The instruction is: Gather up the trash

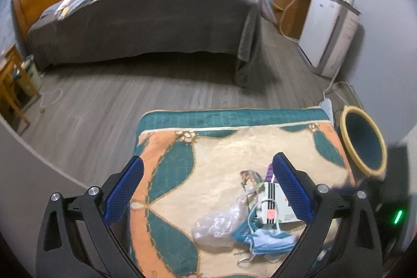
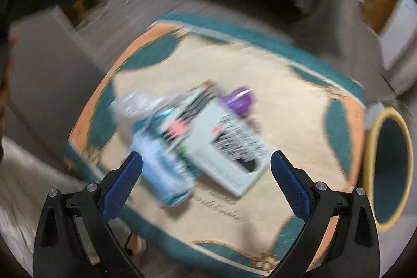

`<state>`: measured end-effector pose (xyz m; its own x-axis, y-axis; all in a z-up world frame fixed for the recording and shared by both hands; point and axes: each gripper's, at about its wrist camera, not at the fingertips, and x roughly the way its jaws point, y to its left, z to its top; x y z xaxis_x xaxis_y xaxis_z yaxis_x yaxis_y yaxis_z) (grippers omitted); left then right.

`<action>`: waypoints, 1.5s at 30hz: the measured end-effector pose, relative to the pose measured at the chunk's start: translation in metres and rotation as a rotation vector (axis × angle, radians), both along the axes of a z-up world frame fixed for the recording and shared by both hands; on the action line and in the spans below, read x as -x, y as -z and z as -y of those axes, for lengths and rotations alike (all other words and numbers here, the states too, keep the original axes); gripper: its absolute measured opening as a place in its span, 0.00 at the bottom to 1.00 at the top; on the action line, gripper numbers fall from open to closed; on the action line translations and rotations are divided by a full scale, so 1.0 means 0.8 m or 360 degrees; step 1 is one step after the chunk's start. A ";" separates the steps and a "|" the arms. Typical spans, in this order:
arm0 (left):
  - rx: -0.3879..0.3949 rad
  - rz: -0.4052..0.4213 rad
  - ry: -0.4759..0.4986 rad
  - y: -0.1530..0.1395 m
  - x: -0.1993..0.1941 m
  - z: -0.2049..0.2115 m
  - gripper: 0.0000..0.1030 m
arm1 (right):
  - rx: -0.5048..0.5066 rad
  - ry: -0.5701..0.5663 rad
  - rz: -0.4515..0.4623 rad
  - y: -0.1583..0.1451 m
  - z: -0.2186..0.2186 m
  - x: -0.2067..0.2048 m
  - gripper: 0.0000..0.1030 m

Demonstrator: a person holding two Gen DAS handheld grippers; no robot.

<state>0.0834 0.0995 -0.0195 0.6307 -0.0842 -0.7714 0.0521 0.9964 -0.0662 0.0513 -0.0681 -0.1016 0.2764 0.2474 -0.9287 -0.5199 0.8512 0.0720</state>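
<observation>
Both tongs gape wide and hold nothing, and the trash heap of face mask (image 1: 271, 241), clear plastic bag (image 1: 216, 226) and flat box (image 2: 229, 147) lies mid-rug (image 1: 221, 147), the right tongs (image 2: 206, 175) seemingly nearer than the left tongs (image 1: 208, 179).

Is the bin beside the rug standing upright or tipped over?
Tipped. The bin lies at the rug's right edge with its yellow-rimmed mouth facing sideways toward the cameras; no trash is visible inside.
</observation>
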 end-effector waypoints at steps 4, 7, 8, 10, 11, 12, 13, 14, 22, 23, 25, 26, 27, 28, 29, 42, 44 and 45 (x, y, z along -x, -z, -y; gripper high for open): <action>0.0032 -0.0013 -0.0060 0.002 -0.003 -0.014 0.95 | 0.0076 -0.0208 -0.0077 0.024 -0.033 0.021 0.78; 0.0039 -0.0034 -0.0091 0.006 -0.007 -0.021 0.95 | 0.0163 -0.0298 -0.0132 0.043 -0.044 0.028 0.45; 0.0043 -0.0039 -0.0098 0.006 -0.007 -0.022 0.95 | 0.0160 -0.0297 -0.0158 0.046 -0.044 0.027 0.33; 0.0058 -0.0051 -0.0111 0.009 -0.010 -0.025 0.95 | 0.0117 -0.0272 -0.0166 0.043 -0.039 0.024 0.22; 0.0059 -0.0063 -0.0117 0.011 -0.011 -0.026 0.95 | 0.0068 -0.0254 -0.0154 0.036 -0.034 0.022 0.21; 0.0053 -0.0072 -0.0119 0.013 -0.012 -0.026 0.95 | 0.0027 -0.0232 -0.0126 0.026 -0.029 0.020 0.20; 0.0045 -0.0080 -0.0120 0.015 -0.013 -0.025 0.95 | -0.0003 -0.0209 -0.0098 0.018 -0.025 0.016 0.19; 0.0038 -0.0090 -0.0115 0.017 -0.014 -0.023 0.95 | -0.0048 -0.0161 -0.0058 0.005 -0.016 0.012 0.18; -0.0046 -0.0130 0.0015 0.031 -0.015 0.013 0.95 | -0.0192 0.0266 0.0066 -0.043 0.071 -0.038 0.17; -0.0065 -0.0135 0.0035 0.033 -0.016 0.018 0.95 | -0.0182 0.0305 0.0087 -0.047 0.082 -0.044 0.17; -0.0100 -0.0156 0.0060 0.040 -0.018 0.027 0.95 | -0.0181 0.0381 0.0118 -0.052 0.103 -0.052 0.17; -0.0108 -0.0178 0.0076 0.046 -0.019 0.031 0.95 | -0.0196 0.0426 0.0118 -0.054 0.114 -0.059 0.17; -0.0106 -0.0206 0.0093 0.052 -0.021 0.036 0.95 | -0.0194 0.0462 0.0128 -0.055 0.124 -0.065 0.17; -0.0088 -0.0237 0.0106 0.058 -0.024 0.042 0.95 | -0.0189 0.0490 0.0142 -0.057 0.133 -0.067 0.17; -0.0060 -0.0258 0.0112 0.063 -0.025 0.047 0.95 | -0.0180 0.0518 0.0159 -0.058 0.142 -0.071 0.17; -0.0002 -0.0460 0.0280 0.107 -0.009 0.138 0.95 | -0.0206 0.0700 0.0138 -0.048 0.199 -0.088 0.17; 0.0046 -0.0493 0.0268 0.114 -0.007 0.150 0.95 | -0.0231 0.0713 0.0132 -0.047 0.203 -0.090 0.17; 0.0080 -0.0525 0.0258 0.119 -0.008 0.154 0.95 | -0.0236 0.0720 0.0134 -0.047 0.205 -0.092 0.17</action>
